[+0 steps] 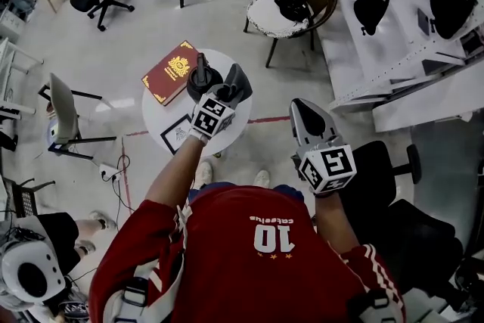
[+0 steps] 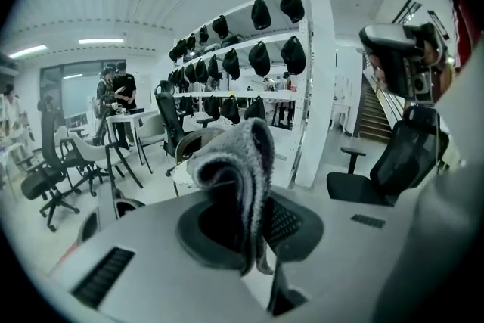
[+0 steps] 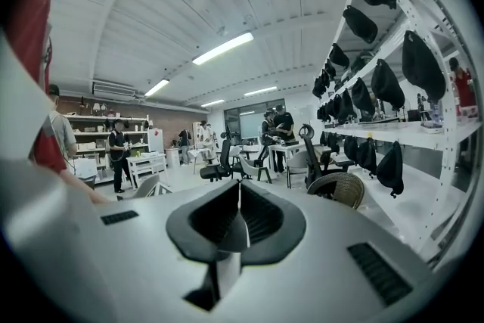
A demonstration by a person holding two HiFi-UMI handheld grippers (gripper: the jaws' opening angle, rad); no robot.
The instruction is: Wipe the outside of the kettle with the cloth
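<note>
Left gripper (image 1: 233,91), head view: held out over the small round table (image 1: 155,121), tip just right of and near the dark kettle (image 1: 203,79); cannot tell whether they touch. Red book (image 1: 170,72) lies left of the kettle, farther from the gripper. Right gripper (image 1: 302,113) hangs off the table's side, well apart from the kettle.

Left gripper view: jaws clamped on a grey fluffy cloth (image 2: 234,159), which stands up from the pinch in a loose fold. Kettle not visible here; the camera looks out over the room.

Right gripper view: jaws pressed together, nothing between them. No kettle in sight.

Risks (judgement):
- Kettle is unbraced, so a firm sideways wipe could slide or tip it toward the book or off the table.
- Only part of the cloth is pinched, so drag on the kettle wall may pull it free.
</note>
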